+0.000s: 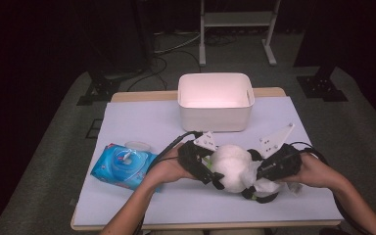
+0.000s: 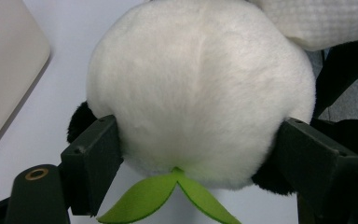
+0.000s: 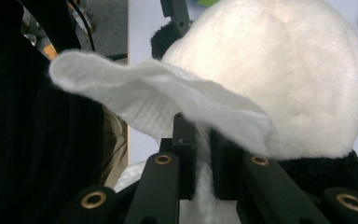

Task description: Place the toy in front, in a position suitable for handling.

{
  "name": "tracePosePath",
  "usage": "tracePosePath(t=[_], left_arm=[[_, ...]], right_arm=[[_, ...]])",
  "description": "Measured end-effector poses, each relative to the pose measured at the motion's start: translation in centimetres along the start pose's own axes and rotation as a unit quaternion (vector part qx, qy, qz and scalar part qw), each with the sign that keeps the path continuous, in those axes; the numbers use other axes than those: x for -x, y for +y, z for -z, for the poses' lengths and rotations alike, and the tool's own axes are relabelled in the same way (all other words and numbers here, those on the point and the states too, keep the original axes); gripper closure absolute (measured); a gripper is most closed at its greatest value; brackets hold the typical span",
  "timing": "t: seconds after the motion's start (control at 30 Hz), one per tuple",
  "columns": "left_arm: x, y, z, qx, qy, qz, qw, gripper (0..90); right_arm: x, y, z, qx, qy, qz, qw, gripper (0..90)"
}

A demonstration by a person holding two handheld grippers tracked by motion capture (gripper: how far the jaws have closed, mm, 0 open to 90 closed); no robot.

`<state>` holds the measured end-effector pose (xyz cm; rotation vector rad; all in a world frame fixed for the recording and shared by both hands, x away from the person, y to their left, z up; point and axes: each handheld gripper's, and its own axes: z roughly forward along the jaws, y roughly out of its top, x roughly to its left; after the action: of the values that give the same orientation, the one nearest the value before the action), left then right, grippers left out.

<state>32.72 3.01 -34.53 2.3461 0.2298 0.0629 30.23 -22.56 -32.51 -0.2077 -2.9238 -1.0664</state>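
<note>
Plush panda toy (image 1: pixel 232 166) lies at the near middle of the white-covered table (image 1: pixel 142 117), between the two hand-held grippers and in front of the white bin (image 1: pixel 215 101). The left gripper (image 1: pixel 210 171) holds the toy's round white head: in the left gripper view the jaws stand wide on either side of the plush (image 2: pixel 200 93), pads pressed into the pile, with a green felt leaf (image 2: pixel 168 196) showing below. The right gripper (image 1: pixel 264 183) is closed tight on a white wet wipe (image 3: pixel 168 102), whose free end flops over the jaws and lies against the head in the right gripper view. The blue wipes pack (image 1: pixel 122 166) sits on the table to the left, lid open. Handling judgement: the toy looks light and very soft, so it yields under the pads instead of resisting; the fur is unlikely to slip, but the round head could roll or squeeze out if the hold is shallow. The best purchase appears to be across the widest part of the head, as now. The wipe is limp and thin, probably damp; a pinch near the edge suits it, and it likely drags on the pile.
</note>
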Motion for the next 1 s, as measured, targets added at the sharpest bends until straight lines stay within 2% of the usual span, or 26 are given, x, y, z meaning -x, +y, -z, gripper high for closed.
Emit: tracePosePath(t=[0.1,0.23,0.43,0.5,0.73,0.87,1.0], left_arm=[[-0.1,0.1,-0.1,-0.004,0.001,-0.003,1.0,18.0],[-0.2,-0.1,0.0,-0.008,0.002,-0.003,1.0,18.0],[0.0,0.0,-0.1,-0.001,0.001,-0.007,1.0,18.0],[0.1,0.1,0.0,-0.004,0.002,-0.012,0.9999,18.0],[0.2,-0.1,-0.1,0.004,0.0,-0.007,1.0,17.9],[0.3,-0.1,0.0,0.001,0.001,-0.008,1.0,17.6],[0.2,-0.2,0.0,0.001,0.001,-0.009,1.0,17.5]], right_arm=[[-0.1,0.4,0.0,-0.003,-0.009,0.011,0.9999,81.1],[0.2,1.3,-0.1,-0.003,-0.006,0.017,0.9998,81.1],[0.6,3.7,-0.3,0.01,-0.013,0.034,0.9993,81.0],[0.8,4.6,-0.5,0.008,-0.01,0.038,0.9992,81.0],[1.6,6.7,-1.3,0.006,-0.012,0.049,0.9987,80.9],[1.9,7.0,-1.4,0.008,-0.009,0.046,0.9989,80.8],[2.3,6.2,-1.1,0.005,-0.011,0.032,0.9994,80.8]])
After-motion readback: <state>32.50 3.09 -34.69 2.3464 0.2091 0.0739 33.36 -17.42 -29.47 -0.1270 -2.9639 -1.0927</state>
